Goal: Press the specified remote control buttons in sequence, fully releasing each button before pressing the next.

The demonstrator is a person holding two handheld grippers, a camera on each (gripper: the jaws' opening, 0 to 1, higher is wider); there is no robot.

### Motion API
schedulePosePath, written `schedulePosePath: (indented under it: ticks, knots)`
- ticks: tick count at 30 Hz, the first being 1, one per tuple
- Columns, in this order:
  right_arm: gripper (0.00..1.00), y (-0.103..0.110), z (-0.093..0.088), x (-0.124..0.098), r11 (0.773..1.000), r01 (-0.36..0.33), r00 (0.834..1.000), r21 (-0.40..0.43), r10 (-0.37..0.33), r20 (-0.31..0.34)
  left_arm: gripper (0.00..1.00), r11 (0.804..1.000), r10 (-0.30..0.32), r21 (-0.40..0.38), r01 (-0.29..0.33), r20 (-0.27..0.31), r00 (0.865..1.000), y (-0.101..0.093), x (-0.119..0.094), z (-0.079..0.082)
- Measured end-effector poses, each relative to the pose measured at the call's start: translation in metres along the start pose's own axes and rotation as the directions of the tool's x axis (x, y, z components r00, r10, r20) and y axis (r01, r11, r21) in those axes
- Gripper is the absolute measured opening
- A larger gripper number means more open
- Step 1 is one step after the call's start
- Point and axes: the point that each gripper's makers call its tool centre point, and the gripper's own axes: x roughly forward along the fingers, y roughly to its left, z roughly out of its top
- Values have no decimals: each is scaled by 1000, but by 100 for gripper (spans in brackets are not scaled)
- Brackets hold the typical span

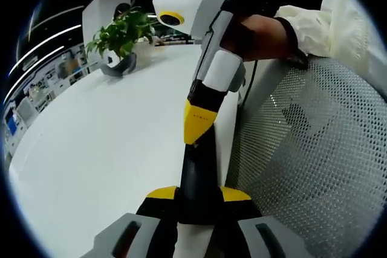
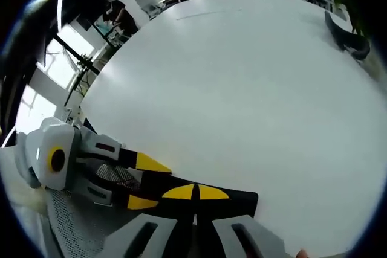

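Lengthwise — remote control (image 1: 198, 176) between jaws.

A slim black remote control (image 1: 198, 173) is found lying at the near edge of the round white desk (image 1: 109, 143). A green potted plant (image 1: 124, 40) is set at the far edge. A white mesh chair (image 1: 314, 167) is placed beside the desk.

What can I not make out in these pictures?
- Left gripper view: the buttons of the remote control are too dark to make out, and the right gripper covers the pressed spot.
- Right gripper view: the remote control is mostly hidden under the right gripper's own tips.
- Right gripper view: the potted plant is cut off by the edge.
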Motion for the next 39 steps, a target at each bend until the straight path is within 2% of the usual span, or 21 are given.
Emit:
schedulePosePath:
  ticks: [3,10,23,33,39]
  knots:
    - [0,3,0,4,1000,-13,1000,-2,13,-6,24,1000,-2,0,2,2,1000,0,0,0]
    - [0,2,-5,8,999,13,999,-34,-15,-39,24,1000,-3,0,3,2,1000,-1,0,0]
    - [0,1,-4,9,1000,0,1000,-27,0,-23,24,1000,-3,-2,3,5,1000,-1,0,0]
    - [0,0,-3,9,1000,-3,1000,-1,3,-22,24,1000,2,-4,-2,5,1000,-1,0,0]
    - [0,-1,-2,7,997,-35,999,72,37,-20,24,1000,1,-2,-1,5,1000,-1,0,0]
